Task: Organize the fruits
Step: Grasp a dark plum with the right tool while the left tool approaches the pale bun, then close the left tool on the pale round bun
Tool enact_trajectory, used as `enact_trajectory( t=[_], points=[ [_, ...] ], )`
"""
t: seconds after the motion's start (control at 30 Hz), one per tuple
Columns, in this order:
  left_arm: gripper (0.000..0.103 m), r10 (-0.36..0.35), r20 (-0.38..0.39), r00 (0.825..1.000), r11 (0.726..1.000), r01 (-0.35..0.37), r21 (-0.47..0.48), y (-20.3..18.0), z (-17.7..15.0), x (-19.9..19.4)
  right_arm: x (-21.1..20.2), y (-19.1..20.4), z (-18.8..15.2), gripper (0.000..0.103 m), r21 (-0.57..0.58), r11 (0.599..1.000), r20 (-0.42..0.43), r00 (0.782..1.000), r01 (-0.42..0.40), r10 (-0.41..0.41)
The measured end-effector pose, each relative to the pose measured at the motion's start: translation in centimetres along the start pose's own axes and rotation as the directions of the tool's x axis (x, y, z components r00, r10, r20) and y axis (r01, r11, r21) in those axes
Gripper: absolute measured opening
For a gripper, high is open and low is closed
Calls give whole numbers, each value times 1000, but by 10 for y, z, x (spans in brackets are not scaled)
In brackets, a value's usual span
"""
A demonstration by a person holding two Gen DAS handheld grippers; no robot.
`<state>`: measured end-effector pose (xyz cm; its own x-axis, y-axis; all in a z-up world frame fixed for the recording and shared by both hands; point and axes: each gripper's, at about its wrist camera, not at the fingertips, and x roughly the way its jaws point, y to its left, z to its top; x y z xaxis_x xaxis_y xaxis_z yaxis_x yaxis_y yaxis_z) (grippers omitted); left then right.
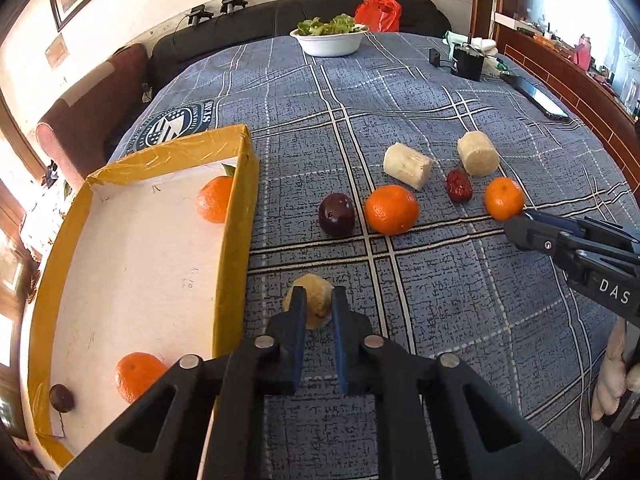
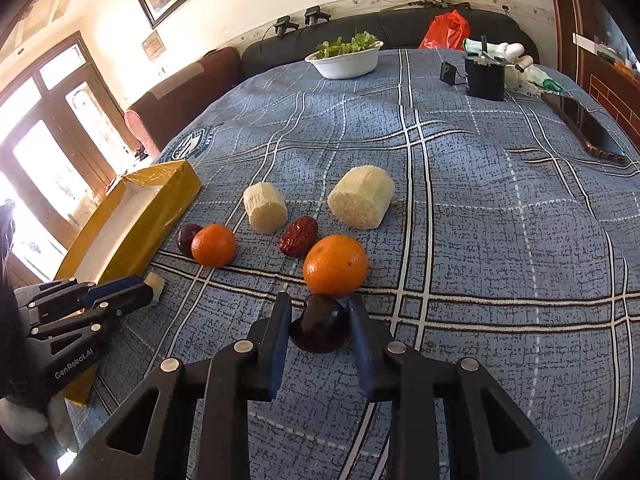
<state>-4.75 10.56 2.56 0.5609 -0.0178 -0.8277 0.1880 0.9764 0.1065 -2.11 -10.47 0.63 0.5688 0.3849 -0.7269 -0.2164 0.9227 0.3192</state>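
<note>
My left tongs (image 1: 316, 304) pinch a pale fruit chunk (image 1: 310, 306) at lower centre, beside the yellow box (image 1: 236, 216); my right tongs (image 2: 318, 316) clamp a dark plum (image 2: 318, 328) on the blue checked surface (image 2: 500, 240).

Two oranges (image 1: 214, 199) and a plum (image 1: 61, 397) are held in the box (image 1: 234, 240) at the left; to its right, on the cloth (image 1: 460, 320), more fruit (image 1: 391, 209) is laid in a row; a bowl (image 1: 329, 42) is set far behind.

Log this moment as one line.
left gripper: shut on pale piece | right gripper: shut on plum | box: two oranges, one plum
</note>
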Motion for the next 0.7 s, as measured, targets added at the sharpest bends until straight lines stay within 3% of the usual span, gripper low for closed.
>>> enact_trajectory(
  t=[0.07, 0.2, 0.23, 0.33, 0.37, 0.53, 0.6, 0.7],
  points=[
    [4, -15, 4, 1000, 1000, 16, -8, -1, -3, -4, -3, -1, 0, 31, 3, 1000, 13, 1000, -9, 9],
    [6, -28, 1, 1000, 999, 28, -17, 0, -6, -4, -5, -1, 0, 31, 8, 1000, 21, 1000, -12, 12],
    [13, -17, 6, 1000, 1000, 17, -14, 0, -6, -4, -5, -1, 0, 31, 10, 1000, 18, 1000, -14, 14],
    [56, 14, 19, 1000, 1000, -13, -21, 0, -4, -4, -5, -1, 1, 31, 13, 1000, 19, 1000, -17, 17],
    [60, 22, 30, 999, 1000, -22, -21, 0, -4, -4, -5, -1, 1, 31, 13, 1000, 18, 1000, -18, 18],
    [60, 18, -4, 1000, 999, -18, 26, -11, -1, 6, -5, -1, 0, 31, 15, 1000, 13, 1000, -26, 26],
    [55, 16, -16, 1000, 998, -15, 53, -19, -2, 11, -6, 0, 0, 31, 14, 999, 14, 999, -32, 32],
    [41, 85, -2, 996, 993, -84, 84, -25, -3, 13, -6, 0, 0, 31, 13, 999, 15, 999, -33, 33]
  ],
)
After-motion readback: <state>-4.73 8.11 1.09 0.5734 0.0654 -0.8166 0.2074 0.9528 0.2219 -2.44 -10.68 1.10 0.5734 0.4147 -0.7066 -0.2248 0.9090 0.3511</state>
